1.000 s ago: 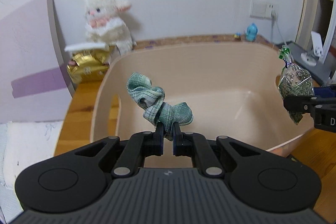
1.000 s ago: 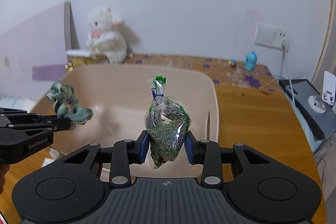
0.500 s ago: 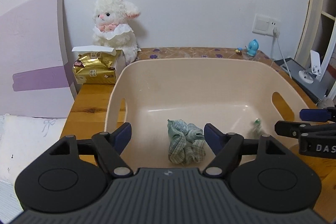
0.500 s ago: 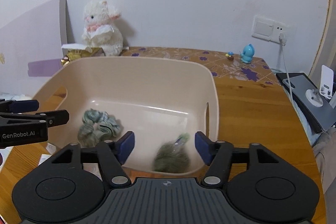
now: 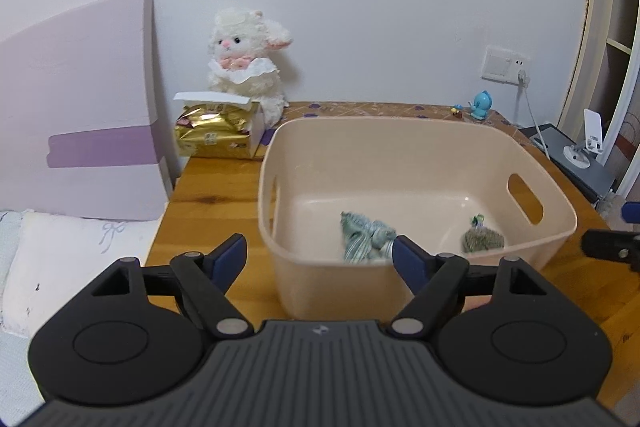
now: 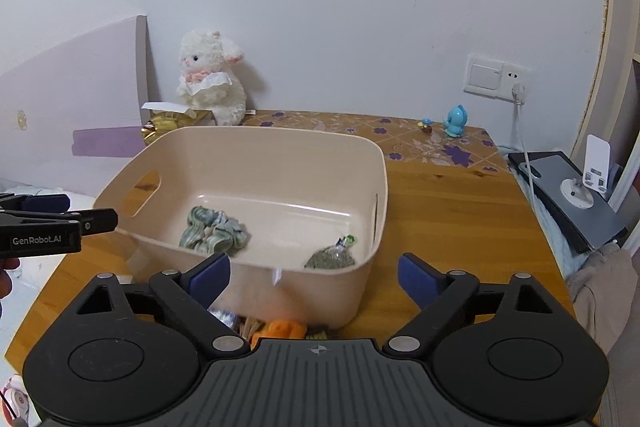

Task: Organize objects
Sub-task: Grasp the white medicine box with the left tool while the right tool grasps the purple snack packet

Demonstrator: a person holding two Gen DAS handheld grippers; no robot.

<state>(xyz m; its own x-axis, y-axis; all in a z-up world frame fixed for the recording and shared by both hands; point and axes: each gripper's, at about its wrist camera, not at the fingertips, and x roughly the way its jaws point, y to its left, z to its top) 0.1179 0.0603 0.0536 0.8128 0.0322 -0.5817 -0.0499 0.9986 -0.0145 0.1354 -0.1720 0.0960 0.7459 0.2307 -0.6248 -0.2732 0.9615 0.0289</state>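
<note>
A beige plastic bin (image 5: 400,135) (image 6: 260,143) stands on the wooden table. Inside it lie a green checked scrunchie (image 5: 366,237) (image 6: 212,233) on the left and a small clear bag of dried herbs (image 5: 482,237) (image 6: 332,257) on the right. My left gripper (image 5: 320,255) hangs open in front of the bin's near wall, with nothing between its fingers. My right gripper (image 6: 314,275) is open too, held back from the bin's near right corner. The left gripper (image 6: 60,223) also shows at the left edge of the right wrist view.
A white plush lamb (image 5: 244,59) and a gold tissue pack (image 5: 218,135) sit behind the bin at the back left. A blue figurine (image 6: 456,121) and a wall socket (image 6: 496,79) are at the back right. Small items, one orange (image 6: 280,329), lie below the bin's near wall.
A second ago both grippers held their items over the bin. They let go; the scrunchie and the bag now lie in the bin, and both grippers have drawn back and up.
</note>
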